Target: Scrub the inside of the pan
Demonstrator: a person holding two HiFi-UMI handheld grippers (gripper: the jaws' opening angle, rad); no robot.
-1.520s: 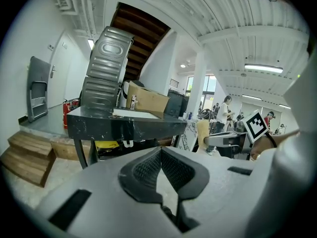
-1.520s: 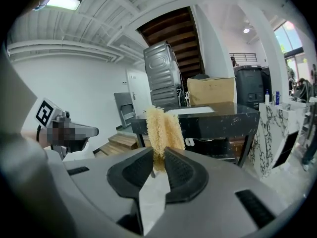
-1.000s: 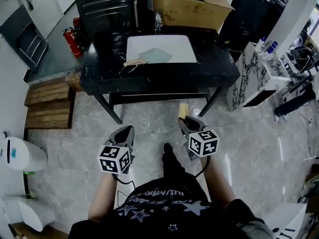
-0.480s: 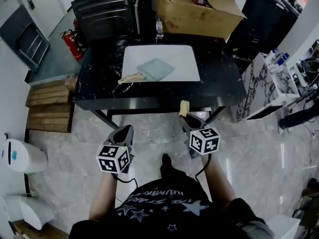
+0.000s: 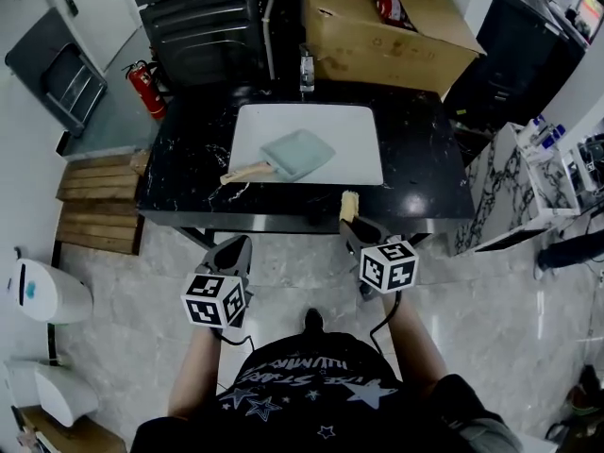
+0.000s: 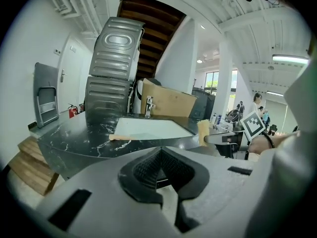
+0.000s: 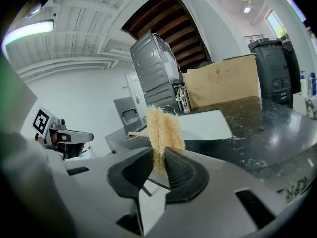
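A pale green square pan (image 5: 298, 153) with a wooden handle (image 5: 244, 173) lies on a white mat (image 5: 351, 149) on the black marble table (image 5: 179, 173). Both grippers hover over the floor, short of the table's near edge. My right gripper (image 5: 352, 227) is shut on a yellowish fibrous scrubber (image 5: 348, 205), which stands up between its jaws (image 7: 159, 133). My left gripper (image 5: 237, 248) is shut with nothing in it, jaw tips touching (image 6: 159, 151). From the left gripper view the pan (image 6: 143, 134) and its handle (image 6: 120, 137) lie low on the mat, and the scrubber (image 6: 203, 132) shows at the right.
A big cardboard box (image 5: 382, 26) and a small bottle (image 5: 307, 67) stand at the table's back. A metal appliance (image 5: 203, 12) and fire extinguisher (image 5: 145, 89) are behind left. Wooden steps (image 5: 94, 201) lie left, a white bin (image 5: 42, 291) lower left, a marble cabinet (image 5: 524, 182) right.
The person has stepped toward the table, so it now sits closer under both grippers. Both grippers keep their pose and the right one still holds the scrubber.
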